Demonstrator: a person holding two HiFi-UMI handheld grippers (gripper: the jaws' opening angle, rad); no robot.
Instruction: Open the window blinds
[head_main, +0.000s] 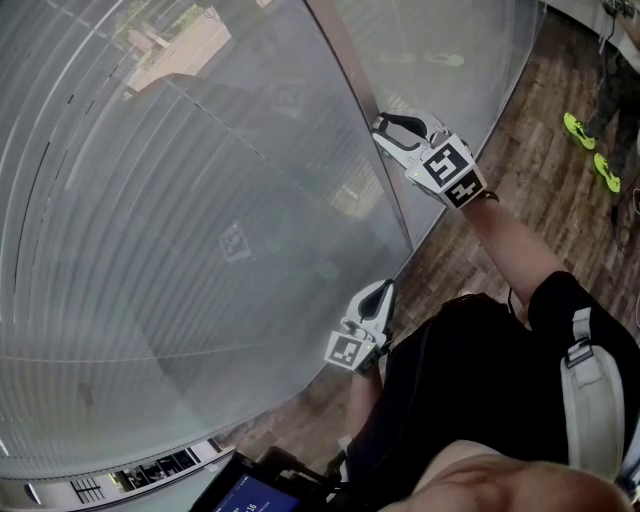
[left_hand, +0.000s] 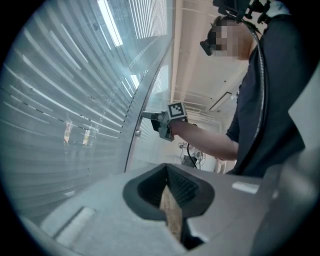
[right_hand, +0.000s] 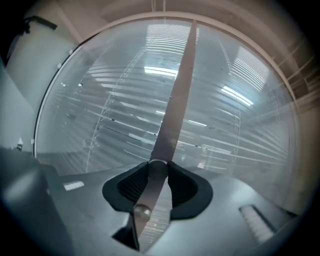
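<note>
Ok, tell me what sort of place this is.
Probably an office or a similar indoor workplace. A tall glass wall has slatted blinds behind it and is divided by a metal frame post. It stands on a wood-plank floor.

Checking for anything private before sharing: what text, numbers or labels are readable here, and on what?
No text can be read.
The dark screen: pale characters, too blurred to read.
Markers on the left gripper and right gripper: black-and-white patterns, no words.
</note>
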